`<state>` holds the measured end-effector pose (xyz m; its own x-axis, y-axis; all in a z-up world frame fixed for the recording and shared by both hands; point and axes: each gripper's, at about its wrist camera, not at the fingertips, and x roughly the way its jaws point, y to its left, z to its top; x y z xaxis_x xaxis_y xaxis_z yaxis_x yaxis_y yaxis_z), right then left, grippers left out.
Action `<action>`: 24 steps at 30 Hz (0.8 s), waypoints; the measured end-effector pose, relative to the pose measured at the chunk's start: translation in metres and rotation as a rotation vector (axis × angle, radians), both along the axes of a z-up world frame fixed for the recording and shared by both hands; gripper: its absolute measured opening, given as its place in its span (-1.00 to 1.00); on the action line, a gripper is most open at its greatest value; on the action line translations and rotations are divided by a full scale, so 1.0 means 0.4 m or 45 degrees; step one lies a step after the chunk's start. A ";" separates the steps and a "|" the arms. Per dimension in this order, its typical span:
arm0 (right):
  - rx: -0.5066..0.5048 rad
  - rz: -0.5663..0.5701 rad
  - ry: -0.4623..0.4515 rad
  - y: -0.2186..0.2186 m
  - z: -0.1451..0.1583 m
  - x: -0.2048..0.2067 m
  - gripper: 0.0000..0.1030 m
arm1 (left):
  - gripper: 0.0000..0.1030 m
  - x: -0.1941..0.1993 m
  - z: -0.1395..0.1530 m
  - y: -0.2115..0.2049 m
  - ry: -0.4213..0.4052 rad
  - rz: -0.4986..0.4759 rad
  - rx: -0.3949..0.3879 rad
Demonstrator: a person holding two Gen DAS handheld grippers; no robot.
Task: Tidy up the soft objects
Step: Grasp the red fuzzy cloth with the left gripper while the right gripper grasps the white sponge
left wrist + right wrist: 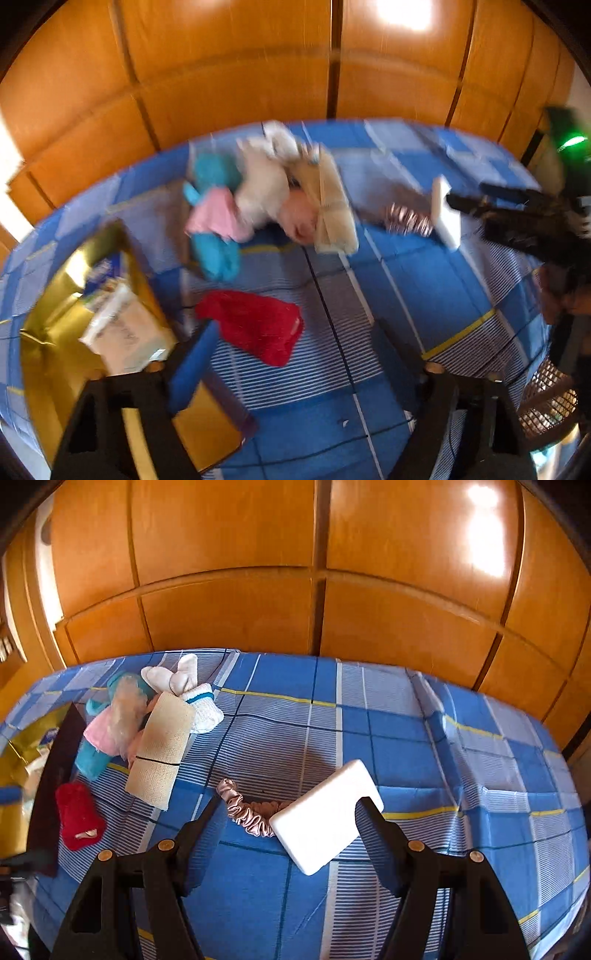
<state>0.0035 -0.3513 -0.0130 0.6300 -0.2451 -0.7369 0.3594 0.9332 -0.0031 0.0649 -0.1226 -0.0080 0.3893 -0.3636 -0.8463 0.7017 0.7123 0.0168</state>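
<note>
A pile of soft things lies on the blue checked bedsheet point(406, 746): a beige bandage roll point(160, 749), white socks point(184, 683), a teal and pink cloth point(99, 738) and a red cloth point(75, 816). A pink scrunchie point(243, 812) lies beside a white foam block point(325, 816). My right gripper point(291, 812) is open, with the block and scrunchie between its fingers. My left gripper point(291, 343) is open and empty above the red cloth point(255, 325). The left wrist view is blurred; the bandage roll point(328, 206) and the block point(447, 214) show there, with the right gripper next to the block.
A gold box point(55, 332) holding a white packet point(125, 332) stands at the bed's left, also in the right wrist view point(14, 775). Wooden wardrobe doors point(317, 572) rise behind the bed. A brown mesh basket point(546, 402) sits at the lower right.
</note>
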 end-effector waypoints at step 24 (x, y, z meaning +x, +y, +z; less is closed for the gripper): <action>0.346 -0.413 -0.246 -0.200 0.030 -0.095 0.41 | -0.49 -0.101 -0.044 -0.060 0.006 -0.320 -0.162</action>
<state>-0.0346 -0.4311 -0.0011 0.6847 -0.2665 -0.6784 0.6029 0.7300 0.3217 0.0246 -0.1464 -0.0255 0.2696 -0.5518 -0.7892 0.8562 0.5124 -0.0657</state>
